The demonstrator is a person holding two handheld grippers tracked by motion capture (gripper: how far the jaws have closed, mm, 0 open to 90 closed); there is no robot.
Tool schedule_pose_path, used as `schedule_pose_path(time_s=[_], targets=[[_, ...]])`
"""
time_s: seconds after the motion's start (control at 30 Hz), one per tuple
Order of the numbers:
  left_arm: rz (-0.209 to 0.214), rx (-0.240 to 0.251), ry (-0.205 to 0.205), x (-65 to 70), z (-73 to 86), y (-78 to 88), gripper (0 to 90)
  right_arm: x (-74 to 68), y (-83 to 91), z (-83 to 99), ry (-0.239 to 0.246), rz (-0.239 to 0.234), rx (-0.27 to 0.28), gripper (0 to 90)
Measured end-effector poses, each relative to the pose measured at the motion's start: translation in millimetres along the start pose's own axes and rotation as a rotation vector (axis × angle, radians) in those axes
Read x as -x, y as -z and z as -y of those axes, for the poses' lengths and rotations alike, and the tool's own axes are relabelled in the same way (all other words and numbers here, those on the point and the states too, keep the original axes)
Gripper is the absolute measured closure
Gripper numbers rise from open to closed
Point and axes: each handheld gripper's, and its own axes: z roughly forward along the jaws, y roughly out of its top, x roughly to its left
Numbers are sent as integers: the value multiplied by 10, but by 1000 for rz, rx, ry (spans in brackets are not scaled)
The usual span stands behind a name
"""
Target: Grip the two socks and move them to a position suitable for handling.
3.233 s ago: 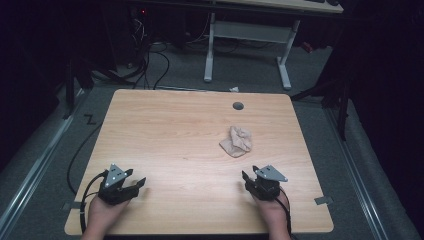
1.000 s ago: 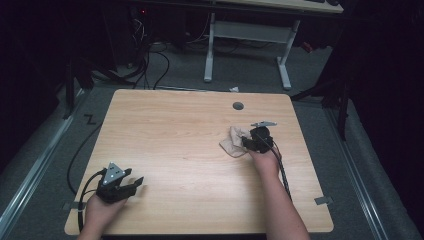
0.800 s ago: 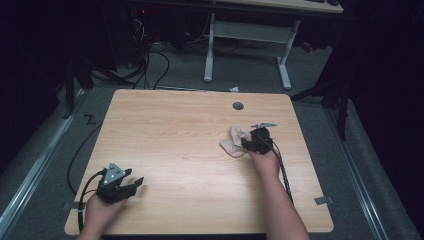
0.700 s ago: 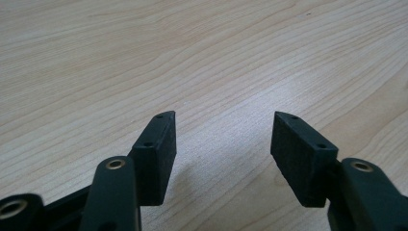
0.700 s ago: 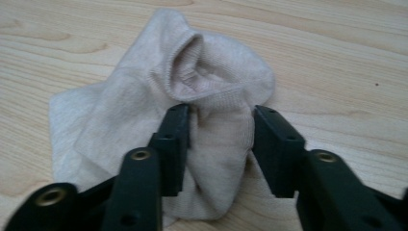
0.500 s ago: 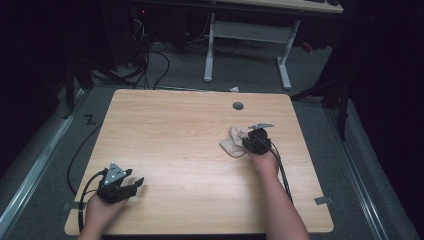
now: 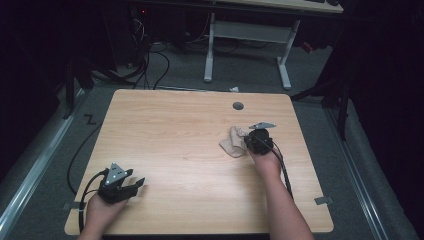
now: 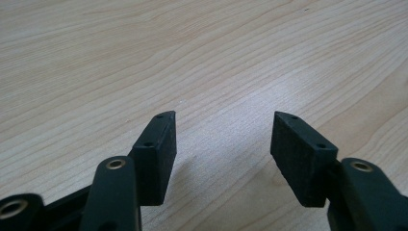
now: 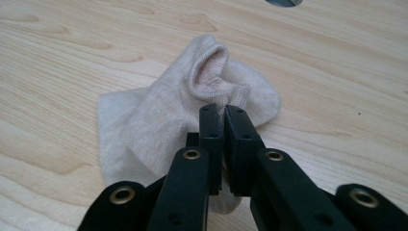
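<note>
The right gripper (image 9: 223,111) is pinching the beige sock's (image 9: 192,103) cuff edge on the bench (image 7: 175,130) (the left gripper (image 8: 221,126) is gaping, empty).

Dim lab: wooden table (image 7: 175,130), floor cables (image 7: 150,60), background desk (image 7: 250,30).

beige sock (image 9: 192,101), black tongs (image 9: 223,120), pale wood-grain table (image 7: 175,130)

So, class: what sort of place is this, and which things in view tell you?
Probably a lab or workshop set up for recording. A bare wooden table stands on grey carpet, loose cables trail behind it, and a desk frame stands in the dark room.
</note>
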Motion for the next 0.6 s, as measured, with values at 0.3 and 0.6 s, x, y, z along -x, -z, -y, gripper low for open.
schedule_pose_path(time_s=[0.3,0.6], targets=[[3,13,-13,31,-17,32,428,-42,37,54,10,-17,-23,868],[2,12,-13,28,-11,24,429,109,28,280,-76,20,-38,713]])
